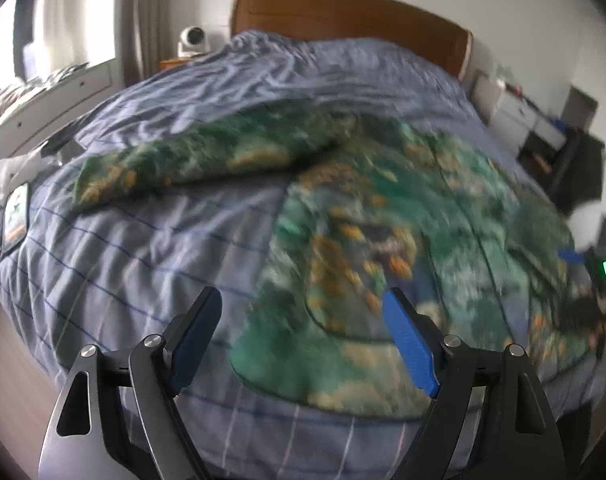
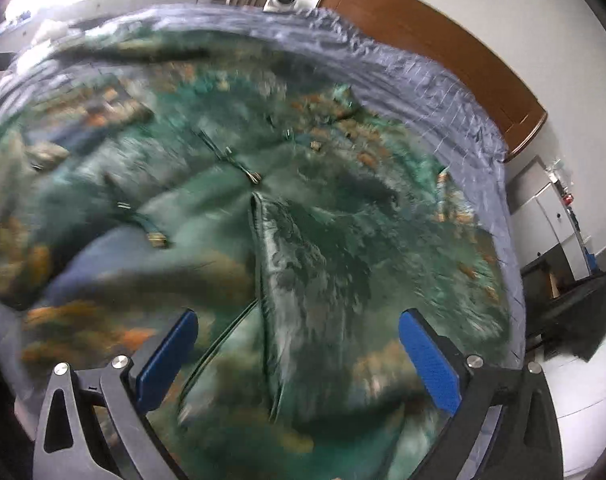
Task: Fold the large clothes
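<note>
A large green garment with orange and yellow print (image 1: 383, 232) lies spread on the bed, one sleeve (image 1: 191, 164) stretched out to the left. In the right wrist view the garment (image 2: 303, 240) fills the frame, with a front opening seam and drawstrings (image 2: 243, 170) in the middle. My left gripper (image 1: 303, 308) is open and empty, hovering above the garment's near hem. My right gripper (image 2: 299, 328) is open and empty just above the garment's body. The right gripper also shows at the right edge of the left wrist view (image 1: 599, 272). Both views are blurred.
The bed has a blue-grey striped cover (image 1: 123, 248) and a brown wooden headboard (image 1: 343, 12). A white camera (image 1: 193, 40) stands at the head. A flat card (image 1: 17, 212) lies at the bed's left edge. White drawers (image 1: 515, 112) and a black bin (image 2: 583, 308) stand to the right.
</note>
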Demonstrator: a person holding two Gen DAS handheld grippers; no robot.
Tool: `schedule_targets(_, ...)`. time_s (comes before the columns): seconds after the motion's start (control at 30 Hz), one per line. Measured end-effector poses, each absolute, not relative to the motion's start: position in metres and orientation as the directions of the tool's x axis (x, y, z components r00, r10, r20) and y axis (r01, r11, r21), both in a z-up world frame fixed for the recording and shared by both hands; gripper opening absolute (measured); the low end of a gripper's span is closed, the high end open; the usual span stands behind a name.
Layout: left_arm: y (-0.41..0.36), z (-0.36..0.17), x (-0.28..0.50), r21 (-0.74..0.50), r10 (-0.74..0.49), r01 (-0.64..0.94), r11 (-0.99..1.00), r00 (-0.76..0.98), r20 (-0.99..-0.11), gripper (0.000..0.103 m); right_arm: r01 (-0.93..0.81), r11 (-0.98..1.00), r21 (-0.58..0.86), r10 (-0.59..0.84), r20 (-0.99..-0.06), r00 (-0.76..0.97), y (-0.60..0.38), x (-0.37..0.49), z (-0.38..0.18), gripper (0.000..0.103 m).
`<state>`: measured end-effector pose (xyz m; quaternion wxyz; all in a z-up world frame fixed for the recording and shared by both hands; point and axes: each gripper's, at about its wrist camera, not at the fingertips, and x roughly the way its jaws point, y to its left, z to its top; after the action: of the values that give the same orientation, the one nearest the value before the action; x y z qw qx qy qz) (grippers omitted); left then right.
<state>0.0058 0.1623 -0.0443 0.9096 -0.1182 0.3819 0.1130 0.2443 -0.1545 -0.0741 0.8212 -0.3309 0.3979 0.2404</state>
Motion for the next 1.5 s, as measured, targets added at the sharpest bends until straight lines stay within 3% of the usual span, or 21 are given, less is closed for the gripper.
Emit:
schedule_targets(0.07,0.16,-0.048,0.0,-0.105,0.115,-0.28,0.954,0.667,-0.736,0.084,-0.634,0.713,-0.299,0.139,-0.826,0.546,-0.163,0.258,-0.081,0.081)
schedule_targets(0.1,0.159,-0.048,-0.004,-0.089,0.125,-0.281,0.956,0.659,-0.742,0.084,-0.631,0.751,-0.194,0.196,-0.847,0.495,-0.174,0.265,-0.08,0.055)
schedule_targets(0.13,0.16,-0.05,-0.007,-0.077,0.133,-0.282,0.956,0.655,-0.744,0.084,-0.604,0.783,-0.149,0.215,-0.847,0.487,-0.183,0.267,-0.077,0.012)
schedule_targets(0.17,0.161,-0.051,-0.01,-0.064,0.143,-0.285,0.956,0.649,-0.747,0.084,-0.566,0.812,-0.142,0.204,-0.84,0.502,-0.192,0.267,-0.071,0.01)
schedule_targets(0.37,0.172,-0.049,-0.009,-0.085,0.144,-0.314,0.946,0.64,-0.755,0.084,-0.355,0.932,-0.078,0.204,-0.697,0.687,-0.28,0.239,0.019,0.01)
schedule_targets(0.5,0.173,-0.047,0.003,-0.112,0.119,-0.307,0.945,0.642,-0.757,0.084,-0.138,0.99,-0.019,0.101,-0.589,0.802,-0.371,0.241,0.079,0.01)
schedule_targets(0.67,0.175,-0.046,0.016,-0.118,0.111,-0.306,0.945,0.637,-0.763,0.084,0.101,0.994,0.035,-0.057,-0.626,0.778,-0.48,0.268,0.078,0.011)
schedule_targets(0.7,0.177,-0.046,0.018,-0.115,0.114,-0.31,0.944,0.632,-0.767,0.084,0.149,0.989,0.027,-0.096,-0.646,0.757,-0.5,0.274,0.068,0.013)
schedule_targets(0.8,0.186,-0.05,0.02,-0.106,0.123,-0.327,0.939,0.608,-0.784,0.084,0.315,0.949,-0.003,-0.216,-0.734,0.644,-0.555,0.286,0.025,0.043)
schedule_targets(0.9,0.201,-0.06,0.019,-0.098,0.127,-0.347,0.933,0.571,-0.811,0.088,0.402,0.914,-0.06,-0.305,-0.756,0.579,-0.577,0.273,-0.002,0.046)
schedule_targets(1.0,0.213,-0.076,0.024,-0.125,0.077,-0.331,0.935,0.537,-0.84,0.09,0.345,0.939,0.021,-0.198,-0.784,0.588,-0.561,0.25,-0.017,0.049)
schedule_targets(1.1,0.218,-0.101,0.036,-0.238,-0.072,-0.269,0.933,0.51,-0.857,0.09,0.138,0.968,0.211,0.091,-0.801,0.591,-0.509,0.223,-0.033,0.059)
schedule_targets(1.2,0.218,-0.122,0.048,-0.306,-0.157,-0.242,0.921,0.488,-0.858,0.091,-0.036,0.927,0.374,0.337,-0.782,0.524,-0.452,0.207,-0.054,0.06)
schedule_targets(1.27,0.213,-0.13,0.055,-0.313,-0.173,-0.222,0.923,0.487,-0.856,0.101,-0.098,0.916,0.39,0.387,-0.789,0.477,-0.421,0.202,-0.069,0.06)
schedule_targets(1.37,0.203,-0.133,0.062,-0.268,-0.147,-0.189,0.945,0.487,-0.861,0.101,-0.16,0.924,0.349,0.383,-0.825,0.415,-0.391,0.214,-0.093,0.06)
schedule_targets(1.4,0.199,-0.133,0.063,-0.244,-0.132,-0.177,0.953,0.484,-0.865,0.099,-0.172,0.918,0.356,0.396,-0.836,0.38,-0.385,0.217,-0.1,0.06)
schedule_targets(1.47,0.196,-0.131,0.062,-0.247,-0.149,-0.148,0.958,0.48,-0.865,0.05,-0.186,0.89,0.417,0.456,-0.836,0.306,-0.378,0.223,-0.109,0.048)
schedule_targets(1.5,0.194,-0.129,0.062,-0.259,-0.166,-0.133,0.957,0.479,-0.862,0.038,-0.194,0.89,0.413,0.454,-0.839,0.3,-0.372,0.221,-0.11,0.032)
